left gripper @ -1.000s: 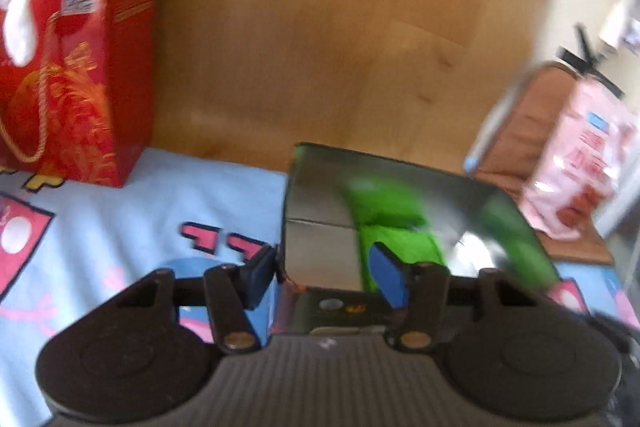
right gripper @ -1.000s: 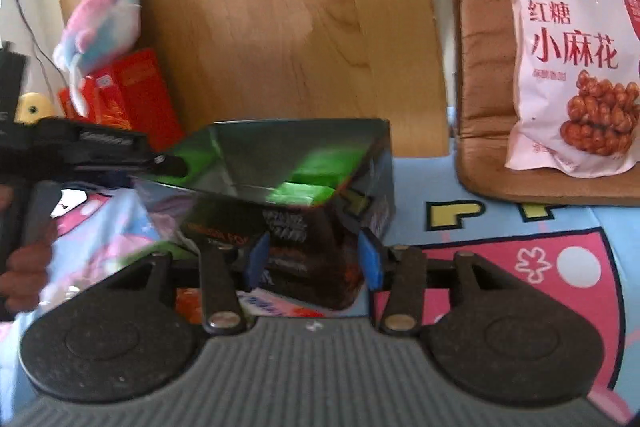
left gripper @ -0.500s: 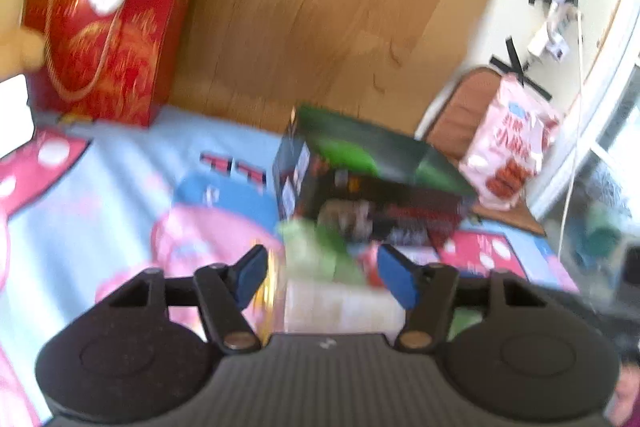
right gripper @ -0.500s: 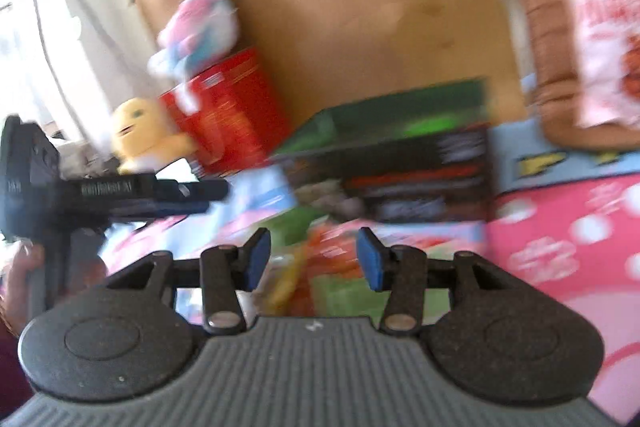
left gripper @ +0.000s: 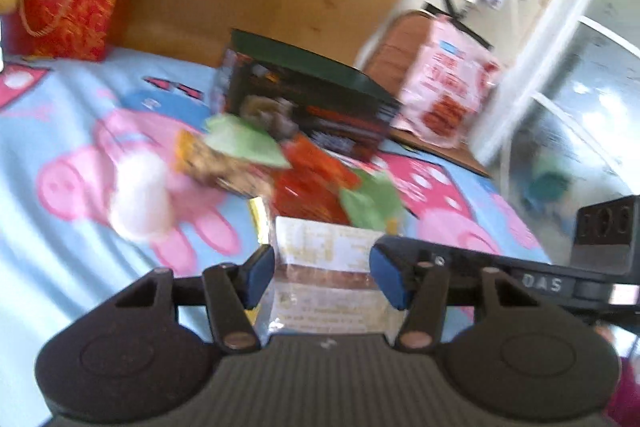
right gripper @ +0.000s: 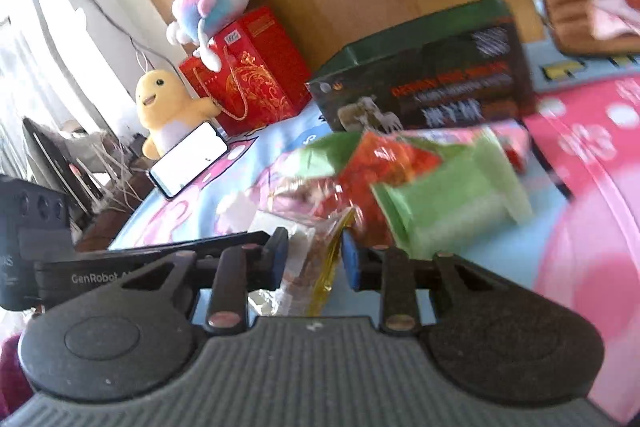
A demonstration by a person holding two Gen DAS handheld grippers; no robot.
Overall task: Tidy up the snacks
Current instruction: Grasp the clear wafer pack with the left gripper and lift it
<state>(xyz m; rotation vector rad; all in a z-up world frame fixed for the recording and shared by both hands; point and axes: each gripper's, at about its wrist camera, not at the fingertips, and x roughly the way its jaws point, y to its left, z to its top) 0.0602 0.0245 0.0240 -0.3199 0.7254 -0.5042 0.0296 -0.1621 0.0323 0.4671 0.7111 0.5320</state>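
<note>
The left gripper is black. It has two thin black fingers, and each one ends in a blue pad. A small round copper-coloured screw sits at the bottom of each finger. Behind the fingers are two big round black bumps with a rough skin and a circle pressed into the top. Between them lies a grey part with many thin lines running along it.

The right gripper looks the same: black fingers, blue pads, copper screws, round black bumps and a grey lined middle. Seen from the side, the gripper has white letters, "GenRobot", and a black box with round holes.
</note>
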